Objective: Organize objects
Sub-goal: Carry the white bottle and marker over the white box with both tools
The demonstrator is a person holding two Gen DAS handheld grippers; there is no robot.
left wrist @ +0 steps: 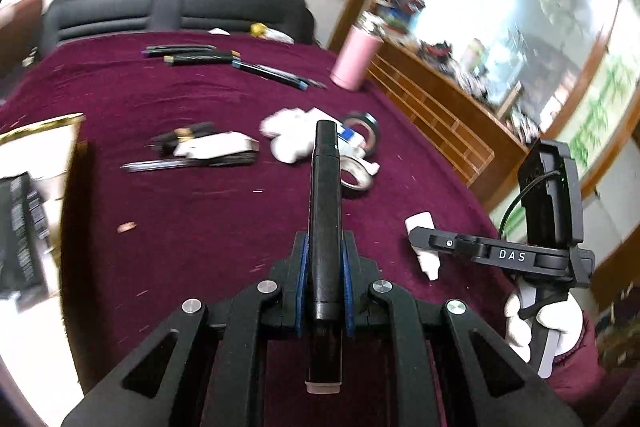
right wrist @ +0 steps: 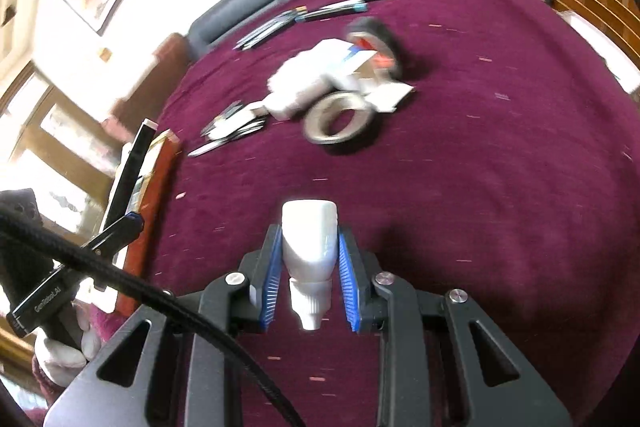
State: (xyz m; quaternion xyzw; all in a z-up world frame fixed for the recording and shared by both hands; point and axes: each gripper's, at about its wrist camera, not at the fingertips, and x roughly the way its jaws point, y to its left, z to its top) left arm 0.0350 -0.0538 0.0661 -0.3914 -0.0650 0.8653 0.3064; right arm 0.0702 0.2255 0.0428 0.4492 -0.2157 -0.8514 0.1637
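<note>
My left gripper (left wrist: 325,247) is shut on a long black marker (left wrist: 326,211) and holds it above the maroon cloth (left wrist: 200,227). My right gripper (right wrist: 309,239) is shut on a small white squeeze bottle (right wrist: 309,243), nozzle toward the camera; it also shows in the left wrist view (left wrist: 424,247) at the right. A pile lies mid-table: a white box (right wrist: 340,63), a beige tape roll (right wrist: 338,119), a black tape roll (right wrist: 376,43) and white cloth (left wrist: 288,135). Several pens (left wrist: 200,57) lie at the far side.
A pink tumbler (left wrist: 354,59) stands at the far right edge. An open box with a gold rim (left wrist: 36,187) sits at the left edge; in the right wrist view (right wrist: 148,211) its side is red. Black items and a white card (left wrist: 208,147) lie left of the pile. A wooden shelf (left wrist: 440,107) borders the right.
</note>
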